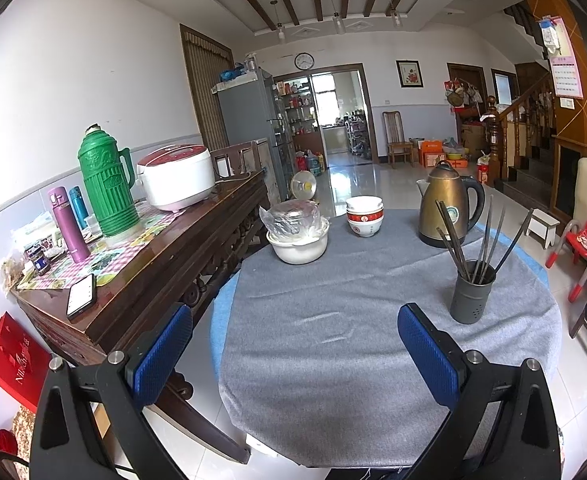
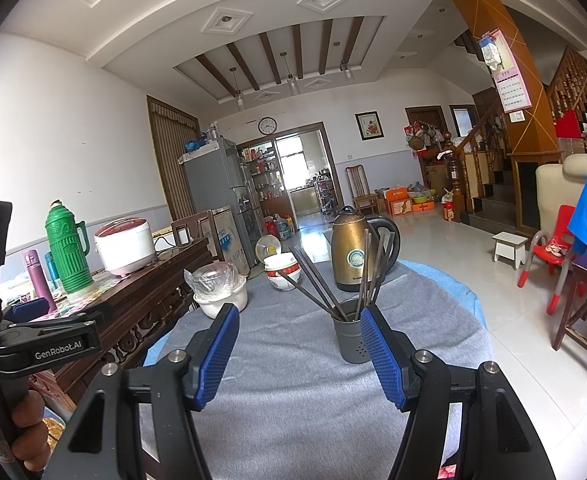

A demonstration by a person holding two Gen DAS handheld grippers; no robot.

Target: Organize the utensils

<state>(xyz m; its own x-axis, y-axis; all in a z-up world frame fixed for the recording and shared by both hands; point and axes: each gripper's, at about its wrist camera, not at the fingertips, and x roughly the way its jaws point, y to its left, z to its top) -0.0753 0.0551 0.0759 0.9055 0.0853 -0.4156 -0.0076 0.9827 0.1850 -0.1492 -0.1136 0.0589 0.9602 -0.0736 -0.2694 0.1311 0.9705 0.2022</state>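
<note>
Grey-clothed table [image 1: 333,320]: kettle [image 1: 447,208], bowls [image 1: 364,216] behind chopstick holder [image 1: 472,292]; both grippers [image 1: 293,344] [image 2: 299,354] spread, empty.

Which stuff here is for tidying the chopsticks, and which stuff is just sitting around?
For the job:
chopsticks
grey holder they stand in

Just sitting around:
gold kettle
stacked bowls
white pot with a plastic-wrapped lid
green flask
rice cooker
phone
</note>
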